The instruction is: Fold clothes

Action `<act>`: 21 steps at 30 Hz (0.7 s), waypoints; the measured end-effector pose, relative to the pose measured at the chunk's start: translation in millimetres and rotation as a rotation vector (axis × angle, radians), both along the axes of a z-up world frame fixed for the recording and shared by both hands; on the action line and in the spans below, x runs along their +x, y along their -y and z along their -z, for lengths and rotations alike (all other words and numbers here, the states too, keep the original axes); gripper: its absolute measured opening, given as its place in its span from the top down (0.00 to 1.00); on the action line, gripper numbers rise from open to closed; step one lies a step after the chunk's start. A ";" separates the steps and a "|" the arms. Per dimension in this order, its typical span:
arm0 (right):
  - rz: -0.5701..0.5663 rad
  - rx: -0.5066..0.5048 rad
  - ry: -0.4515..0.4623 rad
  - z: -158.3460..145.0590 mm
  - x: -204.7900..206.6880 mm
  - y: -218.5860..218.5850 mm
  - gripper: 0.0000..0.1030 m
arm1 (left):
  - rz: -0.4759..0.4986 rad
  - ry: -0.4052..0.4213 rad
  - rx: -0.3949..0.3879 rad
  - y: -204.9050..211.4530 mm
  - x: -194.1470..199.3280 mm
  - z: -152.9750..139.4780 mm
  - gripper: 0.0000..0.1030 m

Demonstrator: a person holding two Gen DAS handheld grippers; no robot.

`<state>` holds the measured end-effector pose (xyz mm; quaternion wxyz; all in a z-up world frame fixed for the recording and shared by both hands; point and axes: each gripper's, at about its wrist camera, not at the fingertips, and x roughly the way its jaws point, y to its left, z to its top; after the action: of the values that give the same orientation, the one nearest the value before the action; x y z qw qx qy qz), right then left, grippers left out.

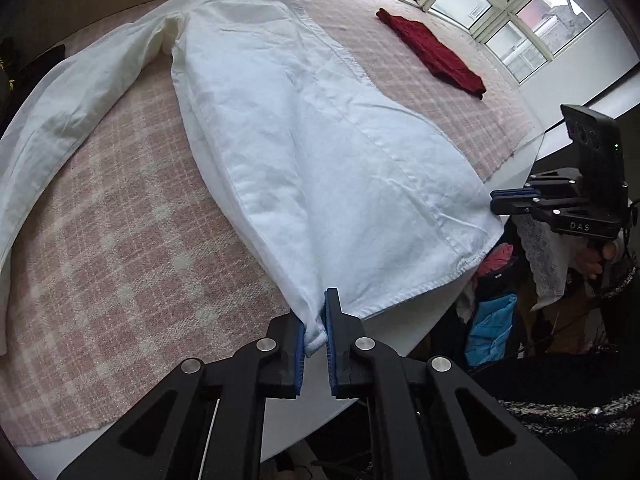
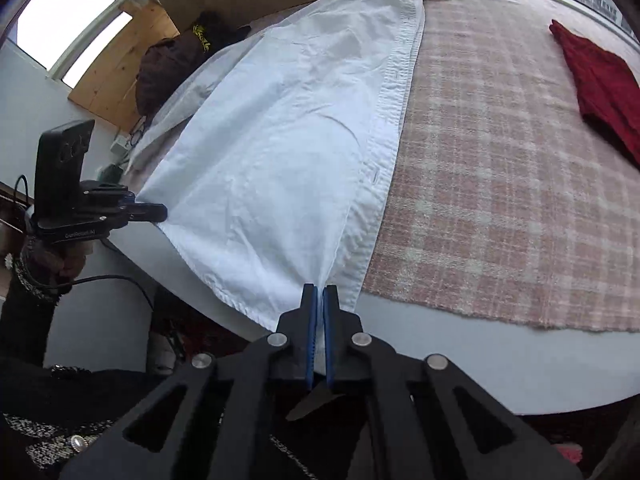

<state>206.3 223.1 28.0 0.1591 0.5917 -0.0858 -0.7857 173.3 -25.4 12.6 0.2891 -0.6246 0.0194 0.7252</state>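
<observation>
At bottom centre of both views, left claw (image 1: 315, 322) and right claw (image 2: 320, 308) clamped on white shirt (image 1: 280, 120) hem corners. Folded lengthwise already, sleeve (image 1: 60, 108) sprawled upper left. Cross folds probably left; red garment (image 1: 432, 52) upper right.

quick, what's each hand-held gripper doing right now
Left hand-held gripper: closed on the near hem corner of the white shirt.
Right hand-held gripper: closed on the shirt's other hem corner.

left gripper (image 1: 316, 320): black plastic, blue ribbed pads, silver screws | right gripper (image 2: 320, 304): same deal, white "DAS" lettering | black-and-white tweed sleeve (image 2: 28, 280), black cable (image 2: 112, 280)
</observation>
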 end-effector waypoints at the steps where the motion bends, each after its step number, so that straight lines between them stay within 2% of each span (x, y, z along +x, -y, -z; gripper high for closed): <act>1: -0.007 0.028 0.014 6.0 -1.5 4.1 0.84 | 0.002 -0.005 -0.007 0.4 0.4 -0.6 0.93; 4: 0.084 -0.106 0.060 22.5 -0.1 -10.5 0.83 | 0.007 -0.020 -0.038 3.1 2.6 -3.6 0.87; 5: 0.113 -0.139 0.057 24.9 2.8 -16.3 0.83 | 0.007 -0.024 -0.058 5.6 4.5 -5.9 0.82; 6: 0.138 -0.138 0.054 26.6 6.0 -20.3 0.83 | 0.008 -0.029 -0.078 8.0 6.3 -8.3 0.75; 8: 0.172 -0.150 0.044 29.6 10.3 -25.6 0.83 | 0.010 -0.038 -0.119 12.9 10.1 -12.9 0.73; 11: 0.188 -0.219 0.049 34.5 14.0 -28.8 0.83 | 0.049 -0.103 -0.083 0.2 23.0 -42.9 0.71; 14: 0.242 -0.299 0.039 33.4 22.1 -43.0 0.83 | 0.195 -0.135 -0.004 -57.5 41.4 -58.2 0.60; 17: 0.308 -0.277 0.002 27.2 37.1 -62.4 0.83 | 0.351 -0.154 0.064 -124.3 56.9 -61.2 0.56; 19: 0.338 -0.271 -0.012 25.7 48.4 -73.2 0.83 | 0.460 -0.183 0.051 -165.2 68.3 -52.1 0.56; 21: 0.363 -0.282 -0.019 26.0 59.5 -81.2 0.83 | 0.537 -0.238 -0.013 -192.2 74.8 -39.9 0.55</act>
<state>265.8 304.3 1.9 0.0971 0.5309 -0.2985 -0.7872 248.1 166.7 52.5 0.4623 -0.5094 0.2225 0.6908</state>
